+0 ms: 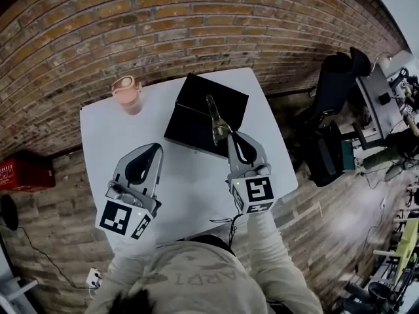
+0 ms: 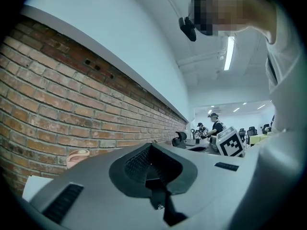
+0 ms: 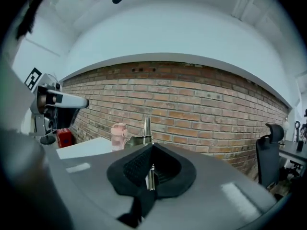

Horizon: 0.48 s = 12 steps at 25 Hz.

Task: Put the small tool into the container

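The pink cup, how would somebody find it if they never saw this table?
Find the white table that stands beside the brick wall. At its far left corner, nearest the wall, stands the pink cup. It is the only pink, round thing there; its neighbour is a flat black box.

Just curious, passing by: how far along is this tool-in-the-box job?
Done: the small metal tool is picked up, clamped in the right gripper. In hand: it is held over the black box-shaped container. Still to do: lowering and releasing it. The left gripper is shut, empty.
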Tool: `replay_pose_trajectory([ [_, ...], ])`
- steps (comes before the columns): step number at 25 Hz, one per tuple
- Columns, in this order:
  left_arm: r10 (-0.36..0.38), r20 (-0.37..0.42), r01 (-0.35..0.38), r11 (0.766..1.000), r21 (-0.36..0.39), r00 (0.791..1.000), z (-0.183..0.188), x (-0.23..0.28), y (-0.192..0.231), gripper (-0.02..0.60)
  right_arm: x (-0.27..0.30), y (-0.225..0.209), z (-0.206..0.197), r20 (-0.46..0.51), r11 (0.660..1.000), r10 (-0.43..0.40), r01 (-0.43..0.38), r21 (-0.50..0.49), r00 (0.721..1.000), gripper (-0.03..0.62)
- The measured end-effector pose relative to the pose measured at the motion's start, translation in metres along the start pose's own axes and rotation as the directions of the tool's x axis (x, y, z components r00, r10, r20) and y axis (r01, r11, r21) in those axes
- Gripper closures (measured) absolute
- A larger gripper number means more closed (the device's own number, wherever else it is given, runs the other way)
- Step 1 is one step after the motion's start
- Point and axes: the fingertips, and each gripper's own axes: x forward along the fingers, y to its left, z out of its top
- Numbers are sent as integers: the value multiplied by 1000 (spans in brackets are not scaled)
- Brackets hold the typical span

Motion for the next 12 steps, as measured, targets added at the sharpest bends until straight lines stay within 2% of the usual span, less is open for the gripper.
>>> replay_pose_trajectory([
  [12, 31, -19, -31, 999, -31, 999, -16, -2, 25, 577, 46, 18, -48, -183, 979, 80, -111, -171, 980, 585],
])
